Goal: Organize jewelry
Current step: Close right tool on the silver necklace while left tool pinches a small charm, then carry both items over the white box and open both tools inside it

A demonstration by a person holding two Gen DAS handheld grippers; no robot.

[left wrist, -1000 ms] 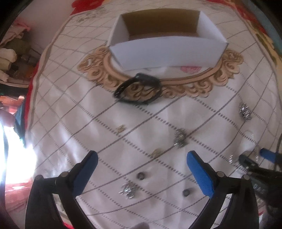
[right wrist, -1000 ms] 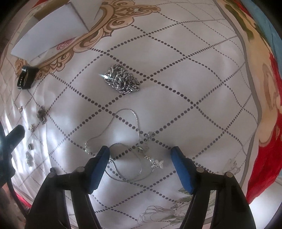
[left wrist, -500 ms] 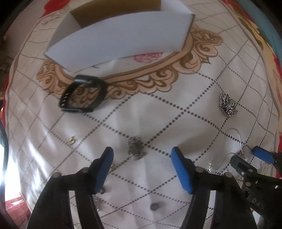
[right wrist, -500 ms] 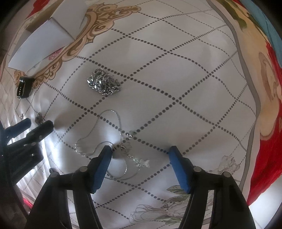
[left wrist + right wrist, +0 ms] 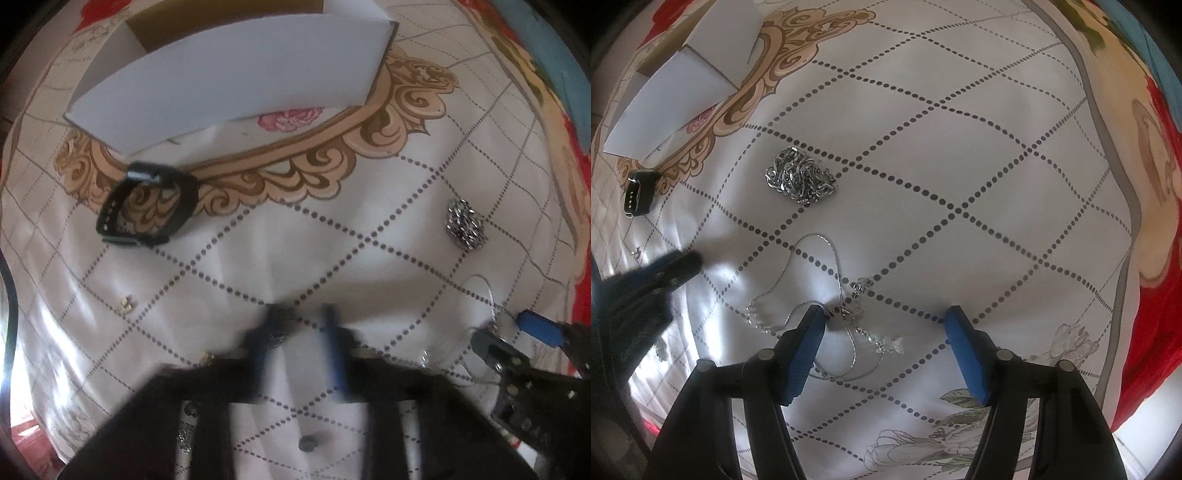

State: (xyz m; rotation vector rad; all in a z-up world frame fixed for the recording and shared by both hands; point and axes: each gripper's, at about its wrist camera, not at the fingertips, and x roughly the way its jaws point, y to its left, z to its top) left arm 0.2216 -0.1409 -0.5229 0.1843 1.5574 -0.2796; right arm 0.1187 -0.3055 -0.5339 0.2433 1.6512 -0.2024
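Left gripper (image 5: pixel 301 328) is blurred with motion, its blue fingers (image 5: pixel 334 350) drawn narrow, close either side of a small dark cluster (image 5: pixel 276 338) on the cloth; whether they pinch it I cannot tell; half a second ago those fingers stood wide with that cluster lying free between them. Right gripper (image 5: pixel 884 343) hangs wide open over the thin silver necklace (image 5: pixel 820 291), its left pad just at the chain's loops, much as before. Around them: a heaped silver chain (image 5: pixel 799 181) lies well apart up the quilted cloth (image 5: pixel 960 147); a black watch (image 5: pixel 147 205) sits on the ornate border, near the white box (image 5: pixel 229 81); a tiny gold piece (image 5: pixel 127 304) lies left; a dark stud (image 5: pixel 306 441) shows below the fingers. The box's brown inside shows only in part; its contents stay hidden.
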